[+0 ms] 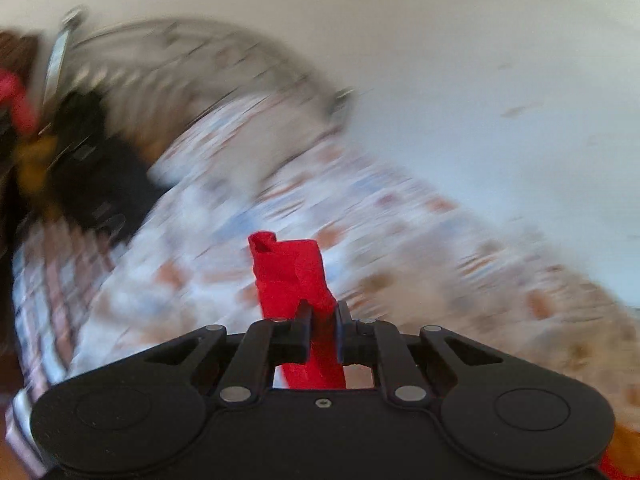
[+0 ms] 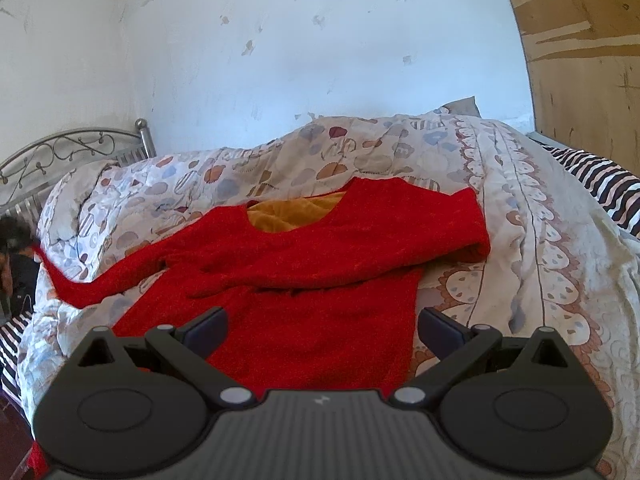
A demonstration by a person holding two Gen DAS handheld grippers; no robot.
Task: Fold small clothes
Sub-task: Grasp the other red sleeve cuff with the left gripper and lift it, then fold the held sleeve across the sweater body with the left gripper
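A red knit sweater [image 2: 304, 276] with an orange lining at the neck lies spread on a patterned quilt [image 2: 532, 240] on the bed. One sleeve is folded across the chest; the other sleeve [image 2: 80, 284] stretches out to the left, lifted at its end. My left gripper [image 1: 323, 316] is shut on the red sleeve end [image 1: 290, 276], which sticks up between its jaws; the left wrist view is blurred by motion. My right gripper [image 2: 322, 328] is open and empty, just above the sweater's lower body.
A metal bed frame [image 2: 60, 152] stands at the back left against a white wall. A wooden panel [image 2: 580, 60] is at the right. Striped bedding [image 2: 600, 184] lies at the right edge. A dark shape [image 1: 96, 176] sits near the frame in the left wrist view.
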